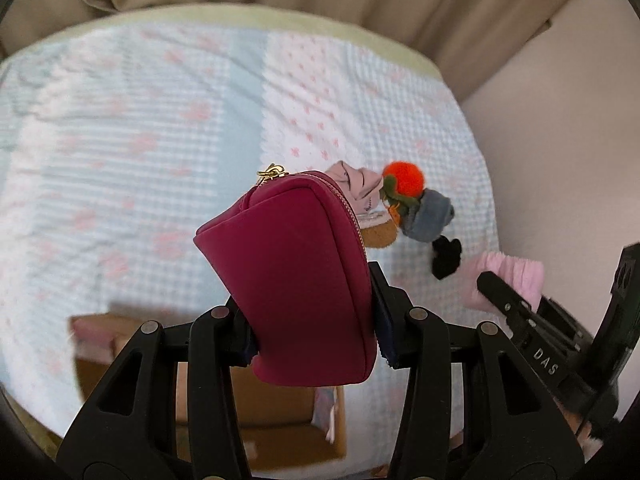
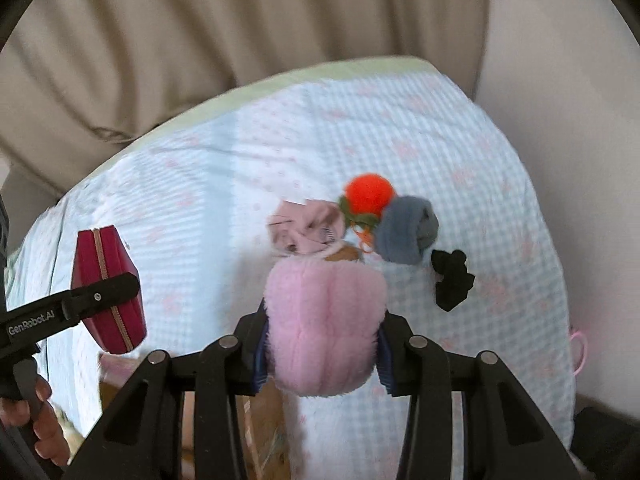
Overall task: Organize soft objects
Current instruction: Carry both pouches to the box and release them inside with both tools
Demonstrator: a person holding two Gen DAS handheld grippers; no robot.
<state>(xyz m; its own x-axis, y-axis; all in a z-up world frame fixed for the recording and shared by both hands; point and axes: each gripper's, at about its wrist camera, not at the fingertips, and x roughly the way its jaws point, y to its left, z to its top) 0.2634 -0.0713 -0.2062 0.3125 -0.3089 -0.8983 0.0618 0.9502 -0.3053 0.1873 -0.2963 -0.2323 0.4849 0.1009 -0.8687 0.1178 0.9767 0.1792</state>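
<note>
My left gripper [image 1: 316,340] is shut on a magenta zip pouch [image 1: 296,280] with a gold zipper pull, held in the air above the bed. The same pouch [image 2: 108,292] and the left gripper [image 2: 100,298] show at the left of the right wrist view. My right gripper [image 2: 322,356] is shut on a fluffy pink soft item [image 2: 324,324], also lifted; that pink item [image 1: 504,280] appears at the right of the left wrist view. On the bed lie an orange pom-pom [image 2: 370,194], a grey-blue rolled cloth [image 2: 406,230], a pale pink cloth [image 2: 306,224] and a black scrunchie [image 2: 452,278].
A bed with a blue-and-pink checked quilt [image 1: 140,128] fills both views, beige curtains [image 2: 160,40] behind it. A cardboard box [image 1: 280,416] stands below the grippers at the near edge. A person's hand [image 2: 44,412] holds the left gripper's handle. A brown plush piece [image 2: 346,255] lies under the pink cloth.
</note>
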